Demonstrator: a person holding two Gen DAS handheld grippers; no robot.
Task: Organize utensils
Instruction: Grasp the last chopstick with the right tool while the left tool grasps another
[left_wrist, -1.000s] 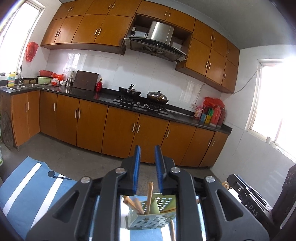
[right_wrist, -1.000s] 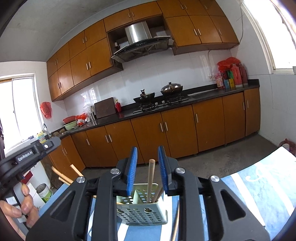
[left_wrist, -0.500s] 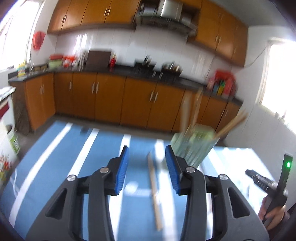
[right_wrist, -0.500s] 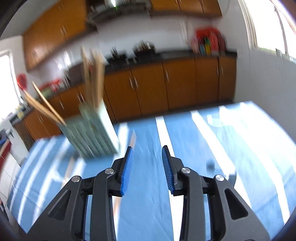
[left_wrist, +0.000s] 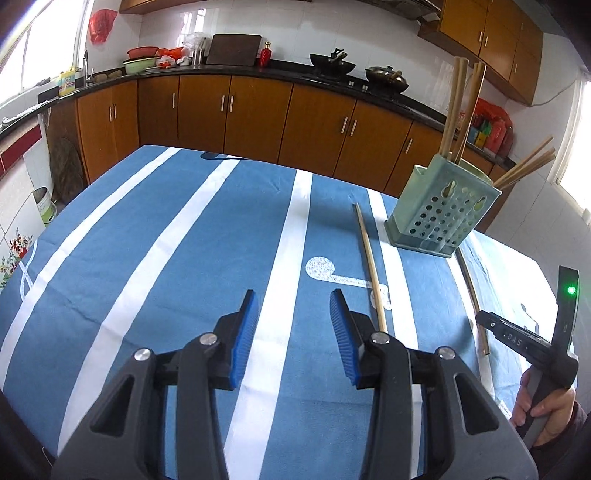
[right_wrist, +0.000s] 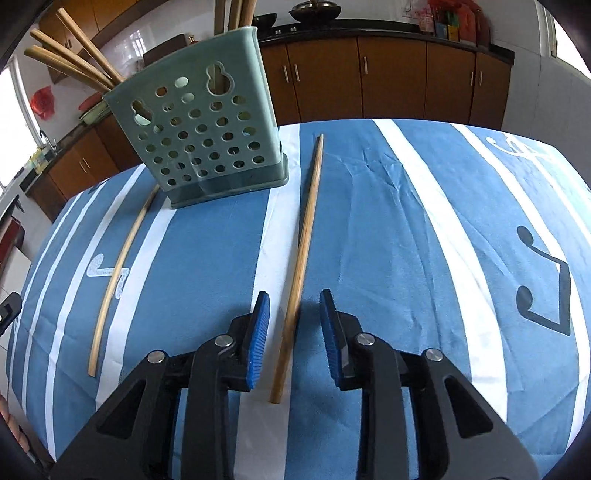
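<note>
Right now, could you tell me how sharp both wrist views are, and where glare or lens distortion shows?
Left wrist view: sharp, no motion blur; the window at right is blown out white, and the counter bows with the fisheye. Right wrist view: also sharp; the table edge arches, the left chopstick looks bent, and a soft shadow sits by the right gripper.

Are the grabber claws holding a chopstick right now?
No, neither holds anything. The right gripper is open with a chopstick lying on the cloth between its jaws, untouched. The left gripper is open over bare tablecloth.
</note>
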